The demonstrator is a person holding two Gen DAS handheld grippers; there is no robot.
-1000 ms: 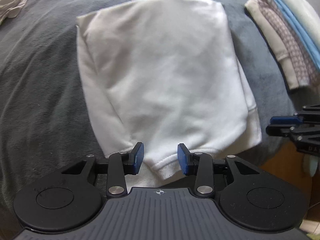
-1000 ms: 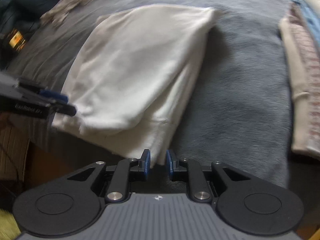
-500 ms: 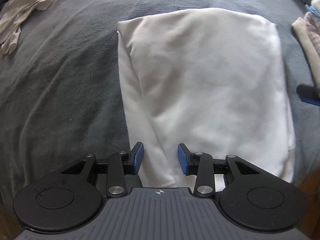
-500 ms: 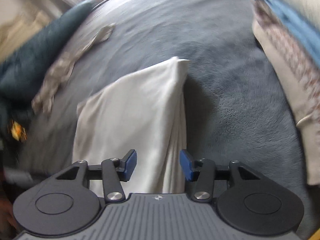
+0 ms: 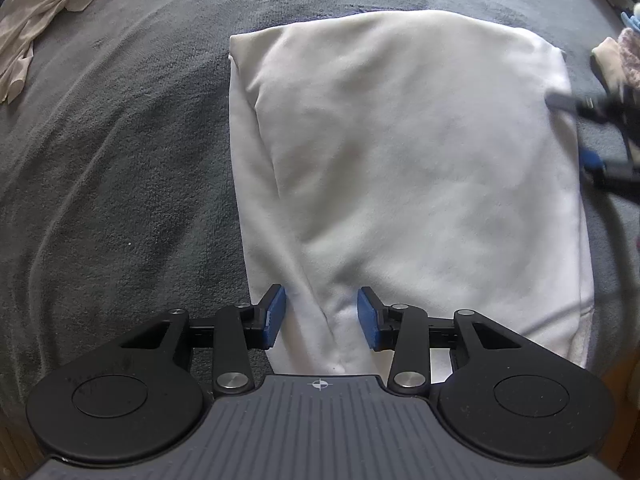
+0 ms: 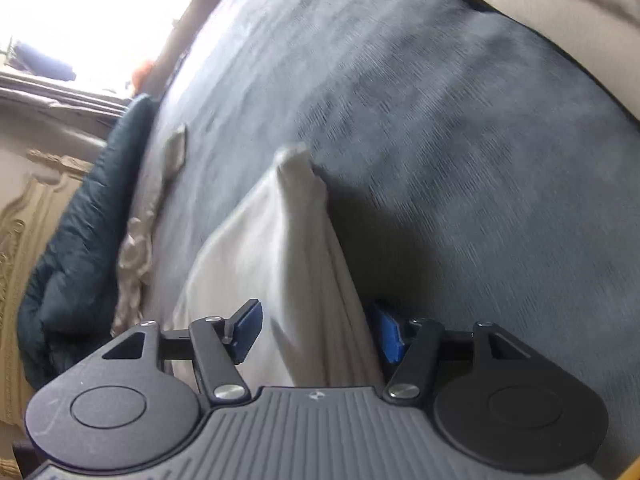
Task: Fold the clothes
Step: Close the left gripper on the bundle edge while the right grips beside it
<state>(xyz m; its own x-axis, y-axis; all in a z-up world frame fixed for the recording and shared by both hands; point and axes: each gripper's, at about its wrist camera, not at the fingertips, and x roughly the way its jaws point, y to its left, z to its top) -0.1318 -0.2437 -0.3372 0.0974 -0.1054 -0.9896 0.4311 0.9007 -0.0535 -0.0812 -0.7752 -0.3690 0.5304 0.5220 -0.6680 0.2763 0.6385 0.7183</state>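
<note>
Both grippers have pushed in on the white garment (image 5: 420,184) since half a sec ago: the right gripper (image 6: 316,334), then only at the frame's edge in the left wrist view, now reaches the garment's right side, and its own cam has tilted and gone blurry. The left gripper (image 5: 322,316) hangs over the garment's near edge, jaws apart, a ridge of white cloth between the blue pads (image 5: 276,314), not pinched. Right gripper jaws also spread wide, straddling the folded right edge; cloth fills the gap btw them w/o being squeezed. The garment lies folded into a rough rectangle on the grey blanket (image 5: 120,160), near the bed's front edge. A crumpled beige cloth (image 5: 44,12) sits toward the far-left corner. A stack of folded clothes (image 5: 616,56) lies along the right edge; a dark teal bundle (image 6: 80,248) sits at the left side.
</note>
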